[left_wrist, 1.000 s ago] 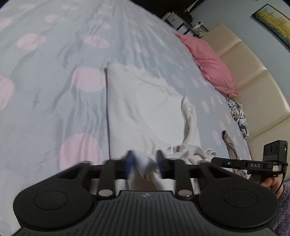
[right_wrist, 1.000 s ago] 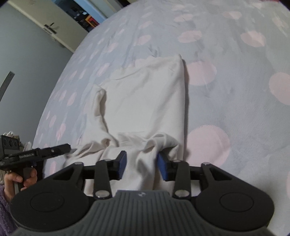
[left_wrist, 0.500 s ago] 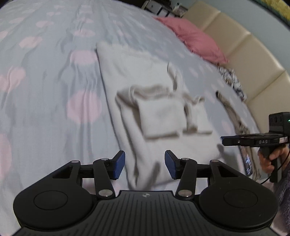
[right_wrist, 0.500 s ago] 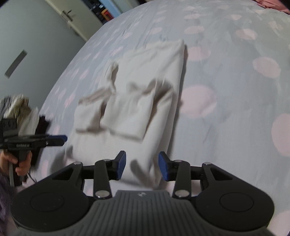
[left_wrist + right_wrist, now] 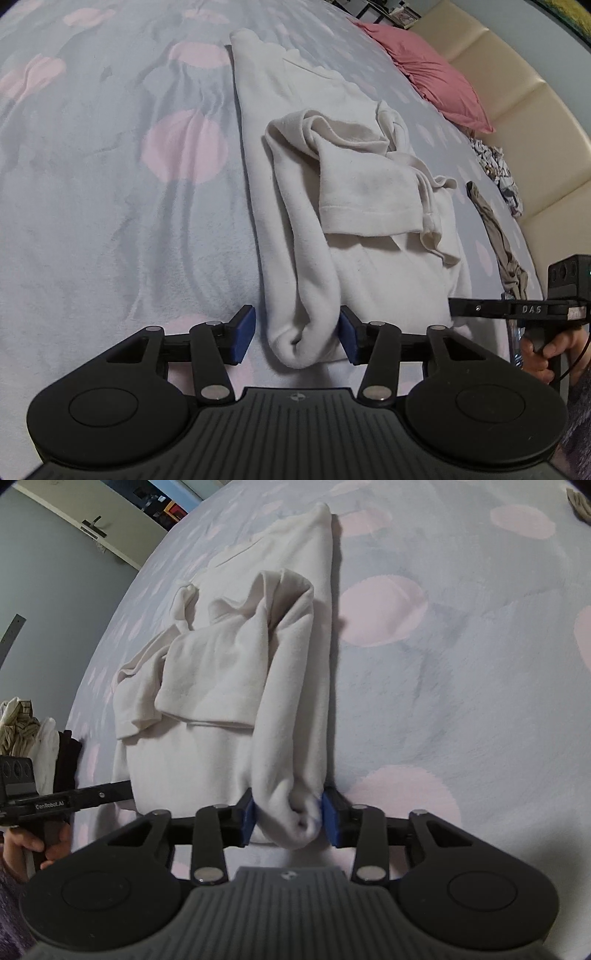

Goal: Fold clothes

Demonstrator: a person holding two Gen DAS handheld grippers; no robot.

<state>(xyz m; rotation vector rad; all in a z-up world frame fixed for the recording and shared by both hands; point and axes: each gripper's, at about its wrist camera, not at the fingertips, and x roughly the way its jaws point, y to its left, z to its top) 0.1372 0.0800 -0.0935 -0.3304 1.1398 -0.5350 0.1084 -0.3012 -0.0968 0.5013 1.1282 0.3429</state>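
A cream garment point(image 5: 362, 192) lies lengthwise on the bed point(image 5: 110, 221), whose grey cover carries pink dots, its far end toward the bed's far edge and its near end rolled into a thick fold at the bed's near edge. A sleeve point(image 5: 365, 199) is folded back over the garment's middle. The left hand-held gripper point(image 5: 297, 338) stands with its blue pads point(image 5: 243, 332) spread apart, one on each side of the rolled near end; the left pad is clear of the cloth, the right pad just beside it. In the right wrist view the right hand-held gripper point(image 5: 290, 819) has its pads point(image 5: 249, 818) pressed against both sides of a rolled end of the garment point(image 5: 258, 672), gripping it at the near edge. Along the bed's right side lie a pink pillow point(image 5: 439, 81), a patterned cloth point(image 5: 498, 170) and a brown cloth point(image 5: 502, 251), beside a beige padded headboard point(image 5: 524, 122). A stack of clothes point(image 5: 33, 738) sits at the bed's left edge in the right wrist view.
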